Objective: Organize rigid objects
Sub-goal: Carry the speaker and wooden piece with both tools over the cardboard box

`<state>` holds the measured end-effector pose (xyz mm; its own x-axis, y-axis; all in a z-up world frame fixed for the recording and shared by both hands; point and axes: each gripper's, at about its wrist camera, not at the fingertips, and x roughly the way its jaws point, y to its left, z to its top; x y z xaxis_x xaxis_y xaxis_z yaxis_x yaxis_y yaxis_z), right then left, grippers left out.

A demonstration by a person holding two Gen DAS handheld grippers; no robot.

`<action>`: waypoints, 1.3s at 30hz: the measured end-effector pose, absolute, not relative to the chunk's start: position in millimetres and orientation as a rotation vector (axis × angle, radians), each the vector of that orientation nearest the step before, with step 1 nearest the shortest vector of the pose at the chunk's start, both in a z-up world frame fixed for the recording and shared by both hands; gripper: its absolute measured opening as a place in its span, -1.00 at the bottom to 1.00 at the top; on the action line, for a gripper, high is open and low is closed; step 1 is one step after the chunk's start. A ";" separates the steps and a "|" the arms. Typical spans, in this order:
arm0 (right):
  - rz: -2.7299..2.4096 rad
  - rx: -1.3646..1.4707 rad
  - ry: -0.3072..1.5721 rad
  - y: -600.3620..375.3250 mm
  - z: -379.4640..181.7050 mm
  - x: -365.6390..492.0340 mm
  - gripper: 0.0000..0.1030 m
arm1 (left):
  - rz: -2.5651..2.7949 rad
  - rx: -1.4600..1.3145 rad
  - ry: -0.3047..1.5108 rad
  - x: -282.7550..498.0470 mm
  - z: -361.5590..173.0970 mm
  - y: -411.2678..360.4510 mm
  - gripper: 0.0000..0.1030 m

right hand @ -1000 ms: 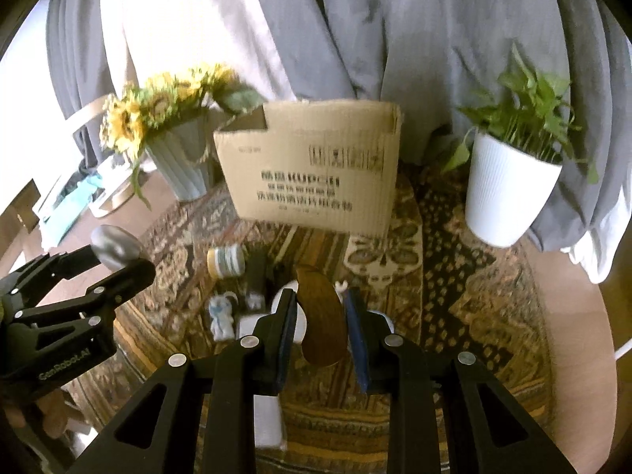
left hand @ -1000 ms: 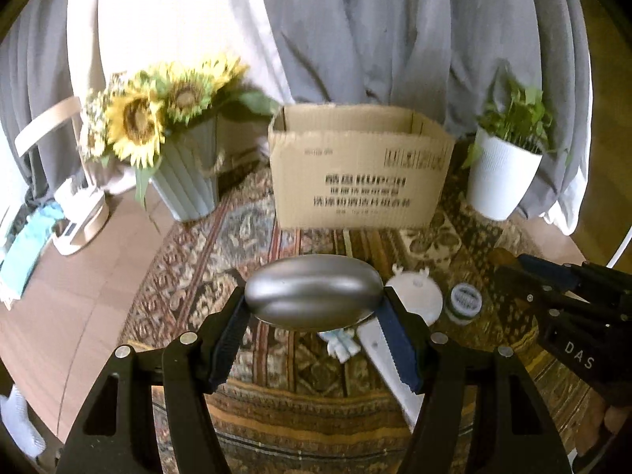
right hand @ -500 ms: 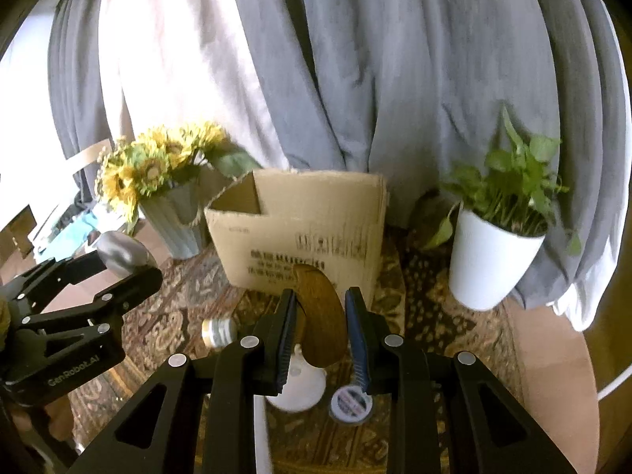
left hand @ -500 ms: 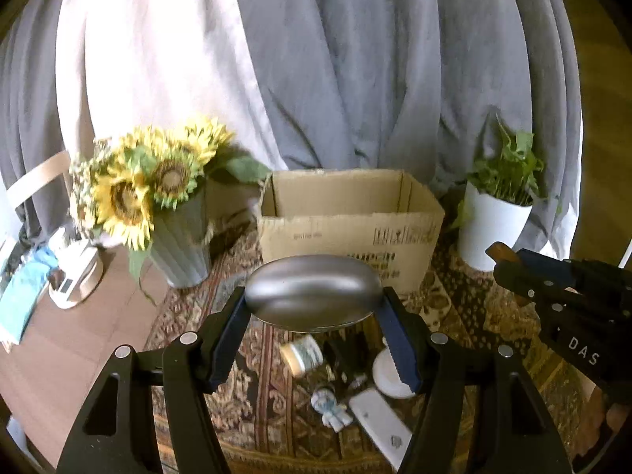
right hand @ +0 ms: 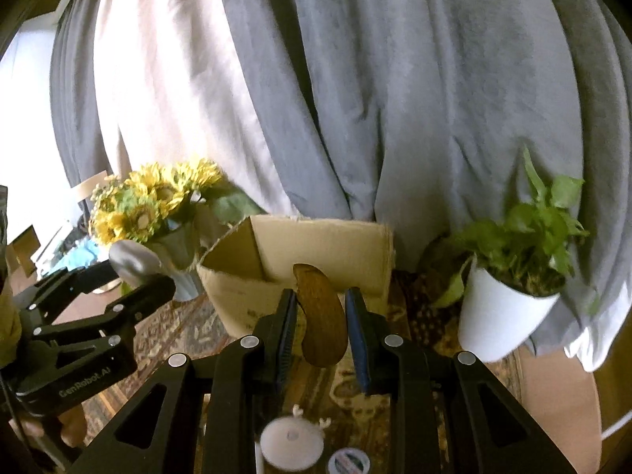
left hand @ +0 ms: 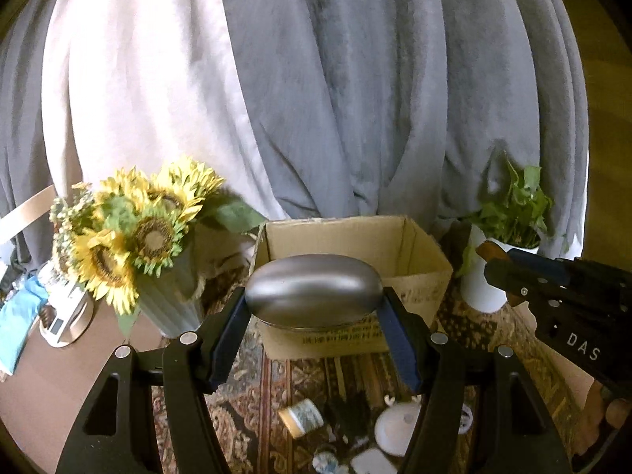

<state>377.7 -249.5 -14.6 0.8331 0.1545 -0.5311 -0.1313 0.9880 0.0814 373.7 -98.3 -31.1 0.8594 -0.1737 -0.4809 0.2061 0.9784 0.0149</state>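
An open cardboard box [left hand: 355, 276] stands on a round worktop [left hand: 51, 375] covered by a patterned rug [left hand: 252, 391]; everything here is placed relative to that box. Grey and pale curtains [left hand: 316, 98] hang behind it.

Left of the box, a ribbed grey vase of sunflowers [left hand: 130, 233] stands just beside its left wall.

In front of the box and raised above the rug, the left gripper [left hand: 314, 339] is clamped on a smooth silver oval case [left hand: 314, 292], one blue-padded finger against each end. The case is lifted level with the box's front wall and hides part of its printed face.

On the rug below, in front of the box, lie a small jar on its side [left hand: 302, 414], a white round lid [left hand: 399, 426] and a few smaller pieces too blurred to name.

Seen from the right wrist, the right gripper [right hand: 322, 326] is closed narrowly on a curved brown wooden piece [right hand: 322, 316], which stands upright between the fingers with its tip in front of the box's near wall. This gripper is also raised off the rug.

Right of the box, a white pot with a leafy green plant [right hand: 509, 296] stands on the rug, a short gap apart.
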 end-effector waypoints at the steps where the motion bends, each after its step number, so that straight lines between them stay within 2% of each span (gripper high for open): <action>1: 0.159 0.047 0.565 -250.3 -13.7 382.9 -0.48 | -0.200 0.063 0.500 378.7 -30.9 -98.5 0.26; 19: 0.220 0.071 0.687 -251.1 -17.5 479.7 -0.48 | -0.227 0.079 0.596 472.3 -21.8 -103.8 0.26; 39: 0.270 -0.024 0.953 -244.8 -62.7 557.0 -0.48 | -0.286 0.168 0.911 559.3 -60.4 -120.9 0.26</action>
